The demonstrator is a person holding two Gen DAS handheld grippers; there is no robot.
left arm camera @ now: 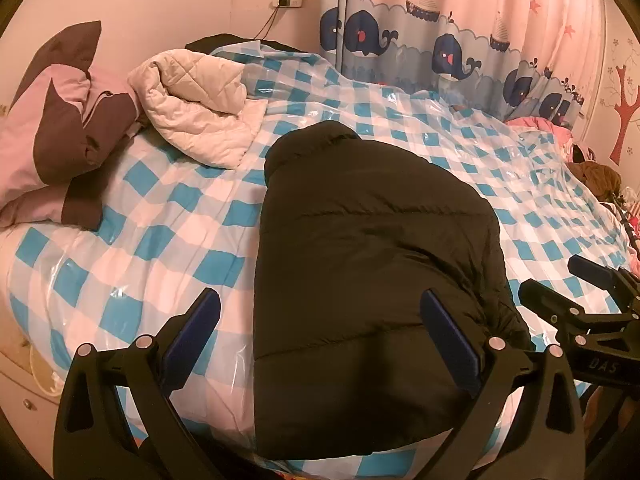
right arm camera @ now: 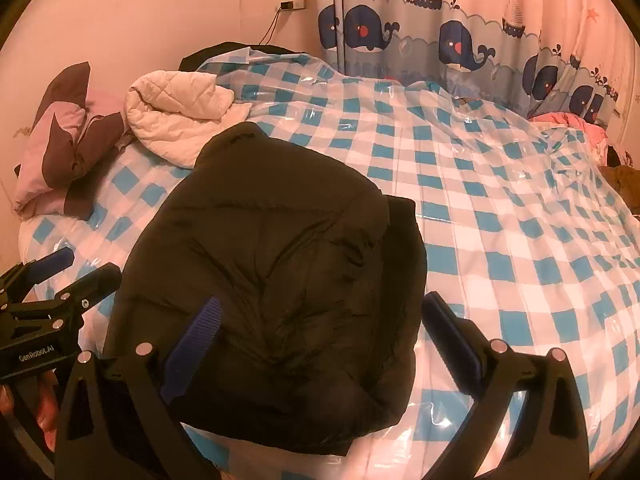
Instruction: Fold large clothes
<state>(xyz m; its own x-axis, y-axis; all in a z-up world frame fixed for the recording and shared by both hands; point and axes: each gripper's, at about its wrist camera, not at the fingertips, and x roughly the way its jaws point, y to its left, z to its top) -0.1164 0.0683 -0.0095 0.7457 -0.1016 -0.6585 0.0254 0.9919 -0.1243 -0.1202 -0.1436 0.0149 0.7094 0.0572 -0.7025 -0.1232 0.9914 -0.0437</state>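
Both hand-held grippers, left (left arm camera: 320,312) reading "GenRobot.AI", right (right arm camera: 320,320) "DAS", gape empty over the black jacket (right arm camera: 272,280).

Black puffer jacket (right arm camera: 264,280) laid folded on blue-checked bed cover (right arm camera: 500,220). Right gripper (right arm camera: 320,328) held over its near end, jaws spread wide. Left gripper (right arm camera: 60,276) seen at left edge. White quilted garment (right arm camera: 172,120) bunched behind jacket.

Warm pinkish-orange indoor light, fairly dim, source unseen; white glare streaks on the clear plastic sheet over the blue-and-white checked bedcover (left arm camera: 168,224) (right arm camera: 500,208); folded black puffer jacket (left arm camera: 360,248) (right arm camera: 272,264) underexposed, seams barely readable; strong fisheye bending, black vignette corners; edges soft.
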